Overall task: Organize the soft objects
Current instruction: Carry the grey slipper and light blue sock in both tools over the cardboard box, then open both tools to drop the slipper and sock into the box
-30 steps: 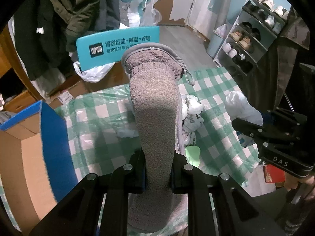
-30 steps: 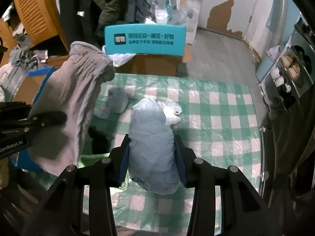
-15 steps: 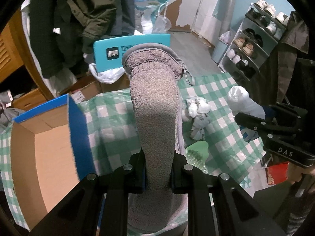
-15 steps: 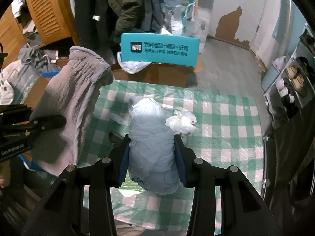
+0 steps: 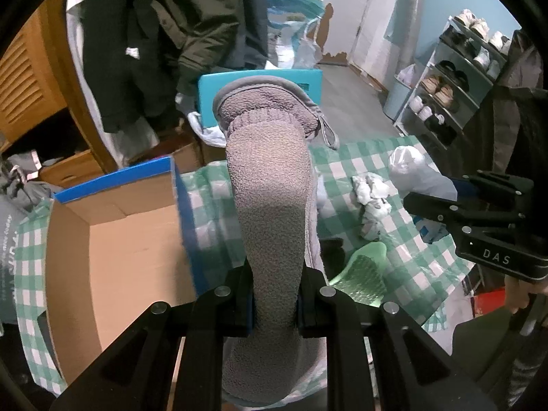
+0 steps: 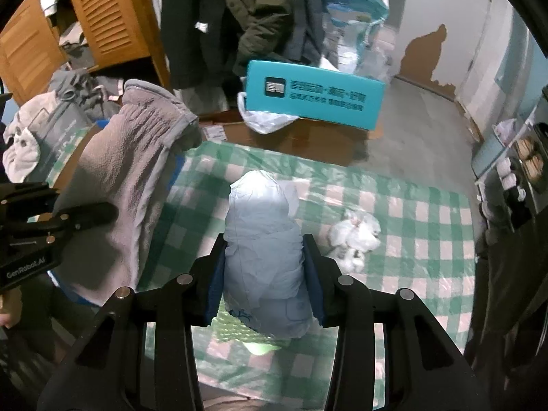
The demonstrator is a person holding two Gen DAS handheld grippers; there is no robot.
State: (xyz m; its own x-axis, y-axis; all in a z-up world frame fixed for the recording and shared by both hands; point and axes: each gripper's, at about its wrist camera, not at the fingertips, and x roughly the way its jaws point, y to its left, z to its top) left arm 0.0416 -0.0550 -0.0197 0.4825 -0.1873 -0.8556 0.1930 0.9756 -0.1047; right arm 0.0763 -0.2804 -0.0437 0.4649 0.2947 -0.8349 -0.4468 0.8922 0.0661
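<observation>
My left gripper [image 5: 274, 299] is shut on a grey fleece slipper [image 5: 270, 185], held up above the green checked tablecloth [image 5: 346, 167]; the slipper also shows in the right wrist view [image 6: 137, 178]. My right gripper [image 6: 263, 287] is shut on a pale blue plastic-wrapped bundle [image 6: 263, 239], held above the cloth; it shows in the left wrist view [image 5: 418, 171] at right. An open cardboard box [image 5: 113, 239] with a blue rim stands left of the slipper. A small white crumpled soft thing [image 6: 354, 236] lies on the cloth.
A green slipper sole [image 5: 363, 270] lies on the cloth near the front. A teal box [image 6: 315, 94] stands behind the table. Coats hang behind it [image 6: 260, 10], a wooden louvred cupboard [image 6: 102, 17] at left, a shoe rack [image 5: 455, 78] at right.
Both grippers have risen and drawn back with their loads. The left view has swung so the open cardboard box shows more fully to the left of the slipper.
</observation>
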